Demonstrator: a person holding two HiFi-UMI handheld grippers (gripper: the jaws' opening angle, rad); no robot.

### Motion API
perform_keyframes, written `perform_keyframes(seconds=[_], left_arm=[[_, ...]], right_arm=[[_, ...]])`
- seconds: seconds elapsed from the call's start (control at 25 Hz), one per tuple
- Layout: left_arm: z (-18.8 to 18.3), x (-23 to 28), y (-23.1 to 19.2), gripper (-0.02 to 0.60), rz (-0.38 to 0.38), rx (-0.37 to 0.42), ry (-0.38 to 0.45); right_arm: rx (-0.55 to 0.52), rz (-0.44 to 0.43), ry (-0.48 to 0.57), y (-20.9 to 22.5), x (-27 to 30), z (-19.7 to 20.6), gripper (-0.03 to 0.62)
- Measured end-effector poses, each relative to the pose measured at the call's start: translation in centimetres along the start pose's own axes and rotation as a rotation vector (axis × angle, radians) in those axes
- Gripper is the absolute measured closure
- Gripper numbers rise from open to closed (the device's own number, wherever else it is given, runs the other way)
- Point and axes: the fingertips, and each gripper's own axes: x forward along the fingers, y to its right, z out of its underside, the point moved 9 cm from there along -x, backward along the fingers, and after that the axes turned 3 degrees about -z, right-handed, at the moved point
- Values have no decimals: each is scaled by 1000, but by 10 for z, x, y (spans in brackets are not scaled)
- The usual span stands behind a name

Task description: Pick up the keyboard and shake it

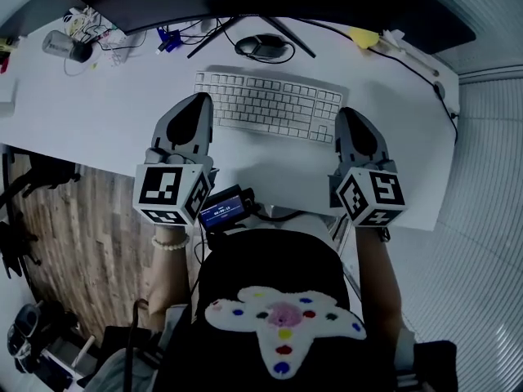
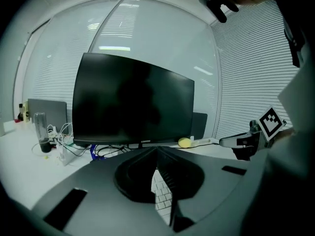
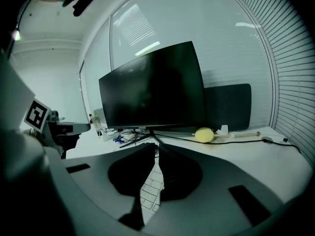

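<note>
Evidently set for a two-ended lift: left gripper [image 1: 203, 100] and right gripper [image 1: 348, 114] flank the white keyboard [image 1: 270, 103], jaws together.
It lies on the desk [image 1: 122, 113] before the monitor [image 2: 133, 102], keys showing under each closed pair, which clamps nothing visible; one gripper per end should keep it level. The monitor's bezel logo is unreadably small.

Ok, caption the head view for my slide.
Left gripper and right gripper, both shut and empty, flank the white keyboard lying on the desk.
</note>
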Motion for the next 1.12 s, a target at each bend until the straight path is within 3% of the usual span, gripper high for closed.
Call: perform_keyframes(seconds=[0.52, 1.12], left_arm=[[-42, -27, 34, 565, 60, 108, 97], [-50, -31, 39, 565, 70, 111, 116]], right_arm=[[-100, -107, 113, -30, -33, -41, 548], [-99, -123, 114, -37, -34, -43, 551]])
